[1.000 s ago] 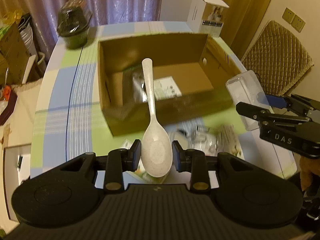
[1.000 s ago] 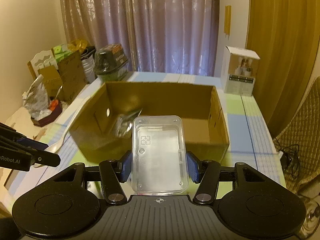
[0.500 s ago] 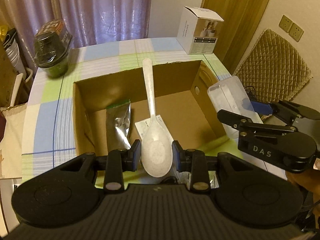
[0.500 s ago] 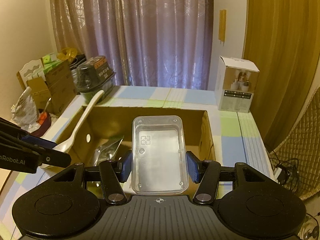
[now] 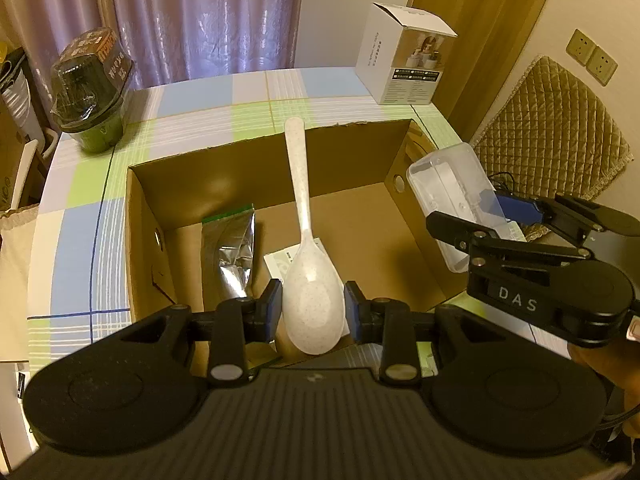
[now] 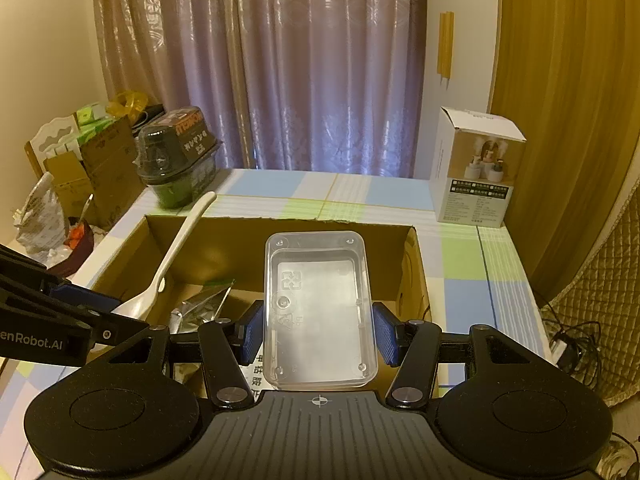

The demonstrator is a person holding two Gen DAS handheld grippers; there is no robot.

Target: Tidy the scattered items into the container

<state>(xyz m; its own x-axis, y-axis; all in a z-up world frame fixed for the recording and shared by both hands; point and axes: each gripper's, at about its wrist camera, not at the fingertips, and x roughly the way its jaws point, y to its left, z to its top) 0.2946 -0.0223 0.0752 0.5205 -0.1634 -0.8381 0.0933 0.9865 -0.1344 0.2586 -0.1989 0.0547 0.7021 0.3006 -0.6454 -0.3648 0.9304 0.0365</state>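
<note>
Both grippers have advanced over the cardboard box [image 5: 144, 216]: left gripper [image 5: 313, 307] fingers clamped on the white spoon [image 5: 312, 300], right gripper [image 6: 318, 330] fingers clamped on the clear plastic tub [image 6: 320, 312]. Release into the box looks imminent.

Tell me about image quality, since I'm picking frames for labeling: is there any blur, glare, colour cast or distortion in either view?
Left wrist view: sharp, warm yellow cast, fisheye bends the cardboard box edges, glare on the foil pouch. Right wrist view: equally sharp, dark vignette corners, reflections on the clear plastic tray, sheen on the curtain.
</note>
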